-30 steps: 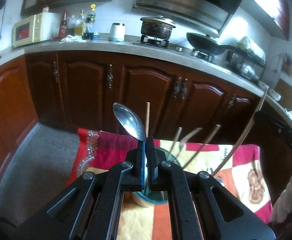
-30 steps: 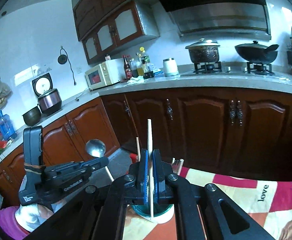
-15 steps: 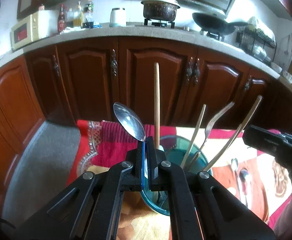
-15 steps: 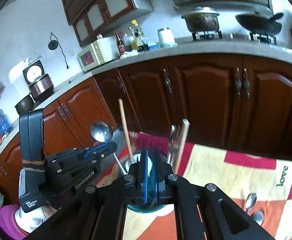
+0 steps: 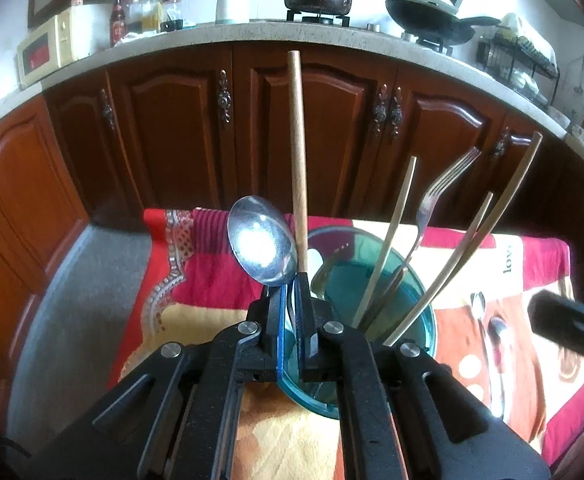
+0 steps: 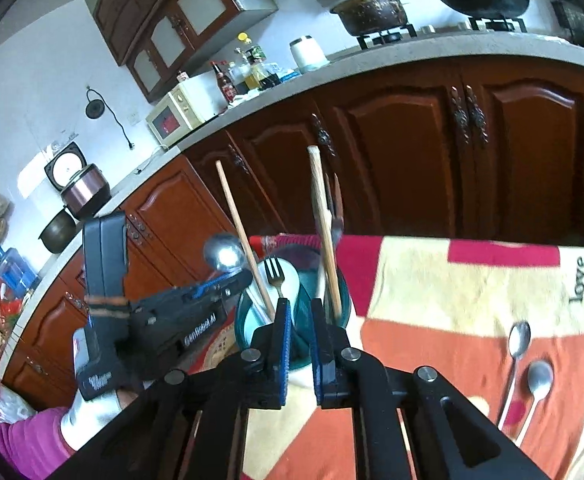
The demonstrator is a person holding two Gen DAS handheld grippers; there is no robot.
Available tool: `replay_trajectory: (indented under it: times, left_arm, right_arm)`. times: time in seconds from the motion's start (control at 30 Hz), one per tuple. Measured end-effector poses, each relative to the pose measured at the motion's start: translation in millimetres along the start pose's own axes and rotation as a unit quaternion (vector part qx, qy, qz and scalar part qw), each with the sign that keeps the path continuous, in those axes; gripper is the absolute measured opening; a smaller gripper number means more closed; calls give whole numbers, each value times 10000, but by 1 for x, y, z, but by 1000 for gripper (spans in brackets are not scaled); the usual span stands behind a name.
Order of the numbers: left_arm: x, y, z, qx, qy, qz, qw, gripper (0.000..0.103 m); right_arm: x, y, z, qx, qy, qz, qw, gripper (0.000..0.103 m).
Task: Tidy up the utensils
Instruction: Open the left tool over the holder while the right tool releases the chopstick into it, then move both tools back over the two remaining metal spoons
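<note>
A teal glass cup (image 5: 376,280) stands on a red and orange tablecloth (image 5: 196,276) and holds several chopsticks and a fork (image 5: 438,196). My left gripper (image 5: 291,280) is shut on a metal spoon (image 5: 262,250), bowl end up, right over the cup's near rim. In the right wrist view the cup (image 6: 296,312) sits just beyond my right gripper (image 6: 301,308), which is slightly open and empty. The left gripper (image 6: 228,284) with the spoon (image 6: 223,256) shows at the cup's left side.
Two more spoons (image 6: 518,344) lie on the cloth to the right of the cup; they also show in the left wrist view (image 5: 492,332). Dark wooden cabinets (image 5: 300,120) and a counter with a microwave (image 5: 48,48), bottles and pots stand behind the table.
The right gripper let go of its chopstick into the cup, opened a little and drew back. The left gripper came down and closer over the cup with the spoon.
</note>
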State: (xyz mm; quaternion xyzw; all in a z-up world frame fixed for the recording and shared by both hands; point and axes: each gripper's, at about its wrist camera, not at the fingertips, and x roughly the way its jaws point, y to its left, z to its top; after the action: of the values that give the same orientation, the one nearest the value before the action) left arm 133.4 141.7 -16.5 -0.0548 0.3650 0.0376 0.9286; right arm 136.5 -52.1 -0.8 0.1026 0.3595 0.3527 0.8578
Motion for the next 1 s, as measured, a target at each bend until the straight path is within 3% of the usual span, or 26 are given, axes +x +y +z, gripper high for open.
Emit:
replay_trajectory:
  times: [0.03, 0.1, 0.17, 0.47, 0.67, 0.77, 1.0]
  left_arm:
    - [-1, 1, -1, -18, 9, 3, 10000, 8]
    - [-3, 2, -1, -54, 21, 17, 10000, 24]
    - [-8, 4, -2, -87, -34, -4, 10000, 29]
    - [-36, 3, -1, -123, -175, -100, 9997, 33]
    - [-66, -5, -5, -86, -362, -242, 9990, 38]
    - [-78, -14, -7, -15, -427, -312, 9986, 38]
    - [-96, -47, -19, 286, -477, -429, 9975, 38]
  right_arm:
    - [-2, -1, -3, 2, 16, -27, 10000, 11]
    - [-7, -3, -8, 34, 5, -80, 10000, 16]
    - [-14, -7, -12, 134, -43, -68, 9999, 19]
    - [-39, -22, -25, 413, -189, -183, 9988, 23]
    - [-61, -28, -39, 214, -341, -715, 9966, 24]
    - [-73, -34, -49, 199, -375, -944, 9946, 33]
    - [-97, -51, -64, 447, -433, -1128, 9917, 37]
